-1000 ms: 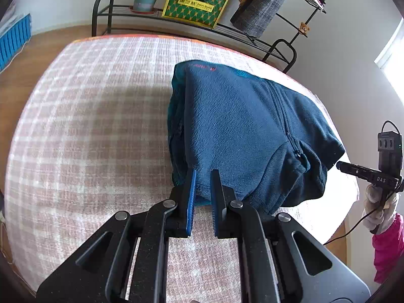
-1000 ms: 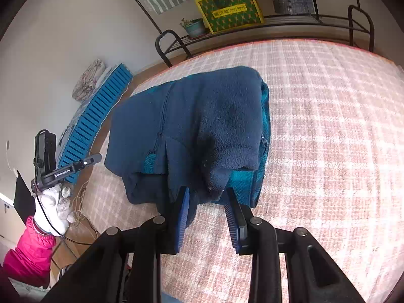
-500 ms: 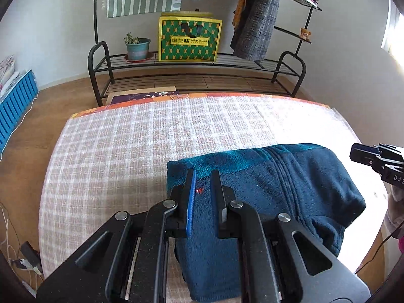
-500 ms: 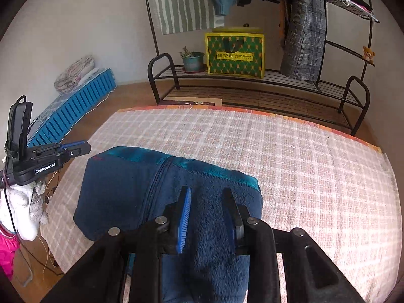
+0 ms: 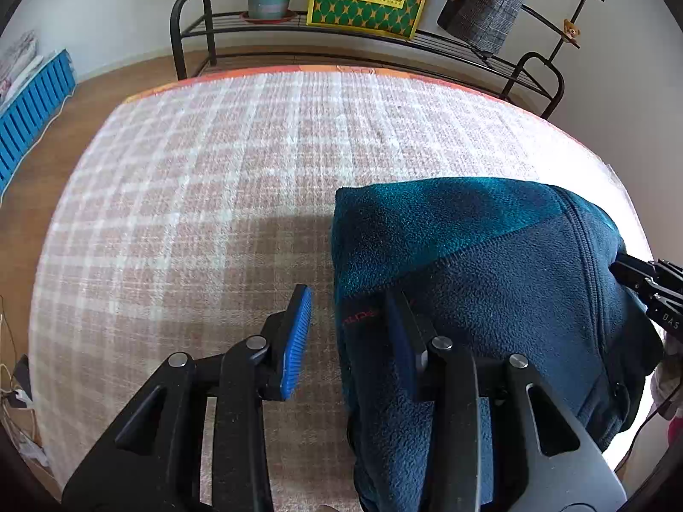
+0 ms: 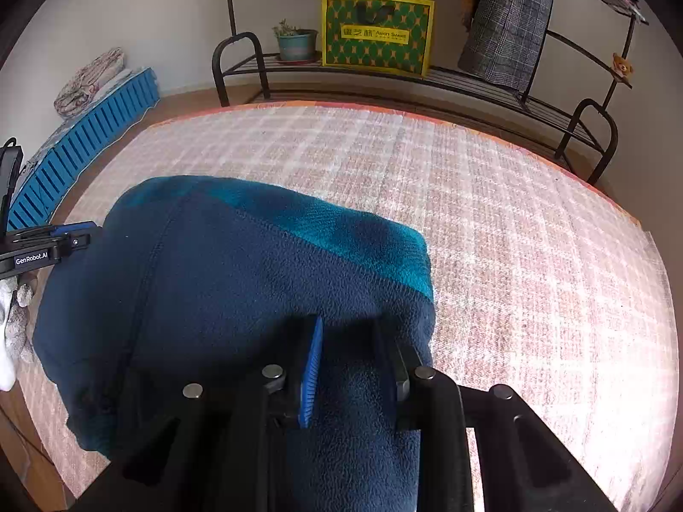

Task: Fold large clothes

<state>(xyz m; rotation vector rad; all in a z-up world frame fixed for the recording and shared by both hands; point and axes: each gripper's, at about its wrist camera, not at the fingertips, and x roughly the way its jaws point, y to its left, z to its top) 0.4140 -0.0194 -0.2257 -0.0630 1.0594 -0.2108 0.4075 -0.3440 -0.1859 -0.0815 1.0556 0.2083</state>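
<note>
A folded navy and teal fleece jacket (image 5: pixel 491 281) lies on the pink checked tablecloth (image 5: pixel 205 196); it also shows in the right wrist view (image 6: pixel 222 281). My left gripper (image 5: pixel 350 324) is open at the jacket's left edge, one finger over the cloth, the other over the fleece. My right gripper (image 6: pixel 350 354) is open just above the jacket's right part, with fleece showing between its jaws. The other gripper's tip shows at each view's edge (image 5: pixel 649 286) (image 6: pixel 42 247).
A black metal rack (image 6: pixel 427 77) stands behind the table with a green and yellow bag (image 6: pixel 375 34), a potted plant (image 6: pixel 294 40) and a hanging grey checked garment (image 6: pixel 508 17). A blue slatted panel (image 6: pixel 81 136) lies on the floor at left.
Both grippers have opened wider; the left was nearly shut before. Both views have tilted down and closer to the folded jacket, which now lies flat on the table.
</note>
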